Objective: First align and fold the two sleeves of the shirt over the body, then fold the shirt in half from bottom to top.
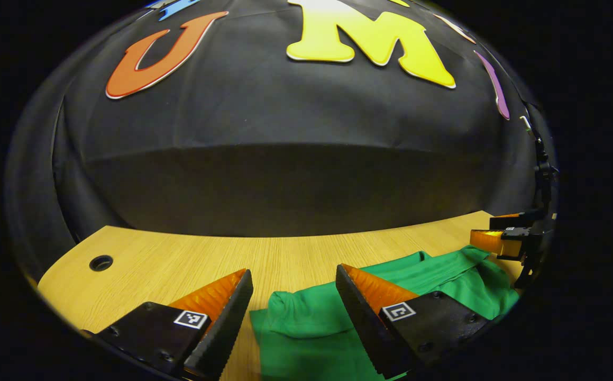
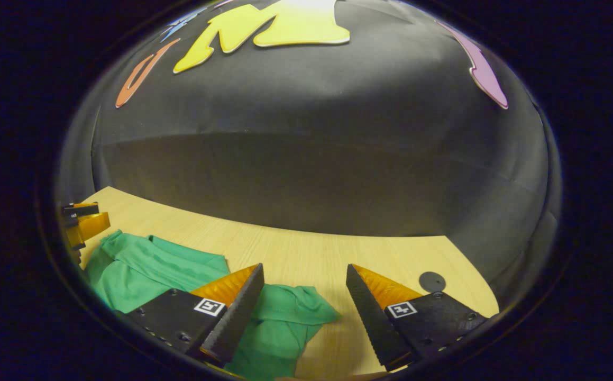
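A green shirt (image 1: 306,323) lies rumpled on the wooden table (image 1: 179,259). In the left gripper view my left gripper (image 1: 293,280) stands open just above the shirt's near left part, a bunched sleeve fold between and below its fingers. The right gripper (image 1: 502,238) appears far right, past the shirt's other end. In the right gripper view my right gripper (image 2: 303,278) is open over the shirt's (image 2: 153,270) right sleeve, whose cloth lies under its left finger. The left gripper (image 2: 84,222) is at the far left edge.
The table's back edge meets the black booth wall (image 1: 285,174). A round cable hole (image 1: 101,262) sits at the table's left corner, and another hole (image 2: 432,281) at its right corner. Bare wood lies beyond the shirt.
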The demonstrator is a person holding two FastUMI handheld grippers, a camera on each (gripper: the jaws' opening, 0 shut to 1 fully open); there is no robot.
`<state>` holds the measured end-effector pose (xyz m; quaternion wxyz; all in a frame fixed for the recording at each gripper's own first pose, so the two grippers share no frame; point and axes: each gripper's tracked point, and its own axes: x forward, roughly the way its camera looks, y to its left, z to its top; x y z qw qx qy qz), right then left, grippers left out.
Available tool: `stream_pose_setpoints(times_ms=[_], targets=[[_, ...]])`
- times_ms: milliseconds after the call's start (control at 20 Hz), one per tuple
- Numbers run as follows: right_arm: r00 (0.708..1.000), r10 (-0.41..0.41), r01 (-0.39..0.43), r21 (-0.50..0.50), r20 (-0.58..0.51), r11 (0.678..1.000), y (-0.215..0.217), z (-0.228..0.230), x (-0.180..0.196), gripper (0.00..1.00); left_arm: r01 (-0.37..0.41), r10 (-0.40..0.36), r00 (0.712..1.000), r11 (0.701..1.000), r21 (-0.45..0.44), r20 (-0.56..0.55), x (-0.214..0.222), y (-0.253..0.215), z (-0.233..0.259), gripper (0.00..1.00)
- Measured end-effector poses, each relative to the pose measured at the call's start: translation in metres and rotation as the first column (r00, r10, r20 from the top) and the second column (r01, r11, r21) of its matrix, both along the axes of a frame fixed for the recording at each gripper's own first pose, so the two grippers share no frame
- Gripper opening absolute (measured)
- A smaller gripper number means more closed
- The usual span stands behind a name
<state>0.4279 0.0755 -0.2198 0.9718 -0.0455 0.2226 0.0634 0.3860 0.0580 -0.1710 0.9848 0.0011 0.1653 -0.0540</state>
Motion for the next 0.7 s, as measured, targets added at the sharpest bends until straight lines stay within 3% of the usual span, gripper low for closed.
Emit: stream_pose_setpoints(times_ms=[150, 300, 550, 700], targets=[[0.999, 0.019, -0.020, 0.014, 0.042, 1.000, 0.002, 0.034, -0.030, 0.96, -0.031, 0.030, 0.999, 0.999, -0.038, -0.012, -0.028, 0.008, 0.014, 1.00], [0.995, 0.052, -0.053, 0.012, 0.091, 0.999, 0.004, 0.076, -0.079, 0.96, -0.065, 0.065, 0.996, 0.998, 0.002, 0.063, -0.067, 0.023, 0.053, 1.00], [0.981, 0.047, -0.065, 0.089, 0.188, 0.994, 0.003, 0.142, -0.171, 0.95, -0.057, 0.054, 0.979, 0.998, 0.010, 0.197, -0.159, 0.017, 0.133, 1.00], [0.971, 0.052, -0.076, 0.095, 0.231, 0.993, 0.000, 0.165, -0.230, 0.95, -0.061, 0.051, 0.979, 0.997, 0.045, 0.198, -0.218, 0.017, 0.147, 1.00]])
